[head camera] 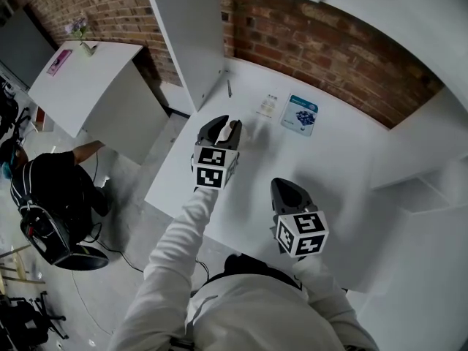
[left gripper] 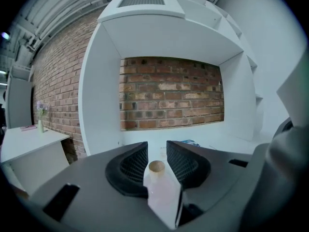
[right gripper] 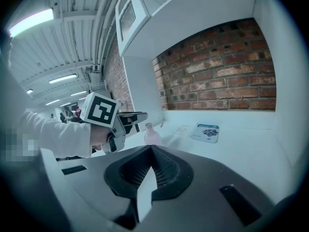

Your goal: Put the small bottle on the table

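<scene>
White counter [head camera: 344,159] against a brick wall [head camera: 329,46], upper frame.
Small bottle [left gripper: 156,167] upright between the left tongs [left gripper: 157,151], parted, pads not pressing; right tongs [right gripper: 152,149] closed, empty, lower right.

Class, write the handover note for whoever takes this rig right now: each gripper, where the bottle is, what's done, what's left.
Left gripper: jaws apart, with the cap of the small bottle between them; they do not appear to clamp it.
Right gripper: jaws together, empty.
Small bottle: upright on the white table, at the left jaws' tips.
Done: bottle looks set down.
Left: draw the left gripper clear without tipping it.
</scene>
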`<state>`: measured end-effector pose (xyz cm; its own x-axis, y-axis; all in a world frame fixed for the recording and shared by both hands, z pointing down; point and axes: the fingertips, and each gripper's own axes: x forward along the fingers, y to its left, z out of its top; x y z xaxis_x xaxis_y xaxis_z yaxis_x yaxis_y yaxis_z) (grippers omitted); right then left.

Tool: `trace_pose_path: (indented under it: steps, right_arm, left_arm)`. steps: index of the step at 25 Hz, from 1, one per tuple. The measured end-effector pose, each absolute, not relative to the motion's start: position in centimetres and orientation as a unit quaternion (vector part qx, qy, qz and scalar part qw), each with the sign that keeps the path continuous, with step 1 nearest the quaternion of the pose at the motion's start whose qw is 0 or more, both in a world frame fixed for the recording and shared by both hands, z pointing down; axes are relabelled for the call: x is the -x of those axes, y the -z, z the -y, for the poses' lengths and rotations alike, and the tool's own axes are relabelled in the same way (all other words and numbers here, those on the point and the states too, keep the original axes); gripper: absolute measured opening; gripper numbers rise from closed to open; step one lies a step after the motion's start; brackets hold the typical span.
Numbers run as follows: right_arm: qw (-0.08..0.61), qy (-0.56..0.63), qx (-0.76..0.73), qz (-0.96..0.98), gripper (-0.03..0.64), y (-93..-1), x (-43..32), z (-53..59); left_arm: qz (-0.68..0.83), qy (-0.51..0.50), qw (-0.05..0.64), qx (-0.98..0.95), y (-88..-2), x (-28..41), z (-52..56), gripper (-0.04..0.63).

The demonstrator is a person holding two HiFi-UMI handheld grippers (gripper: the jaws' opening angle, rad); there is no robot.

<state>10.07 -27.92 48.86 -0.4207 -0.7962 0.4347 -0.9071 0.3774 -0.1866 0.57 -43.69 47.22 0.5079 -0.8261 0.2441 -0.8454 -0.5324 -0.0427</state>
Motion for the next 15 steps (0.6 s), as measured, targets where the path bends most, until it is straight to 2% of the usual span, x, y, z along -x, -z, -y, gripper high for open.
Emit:
trace_pose_path:
  steps: [15]
  right_arm:
    - [0.125,-0.195,-0.522,0.821,0.028,-47.9,-8.5,27.1]
  left_arm:
    - [0.52,-0.131,0.076,-0.841,-49.0,5.5,35.9,0.063]
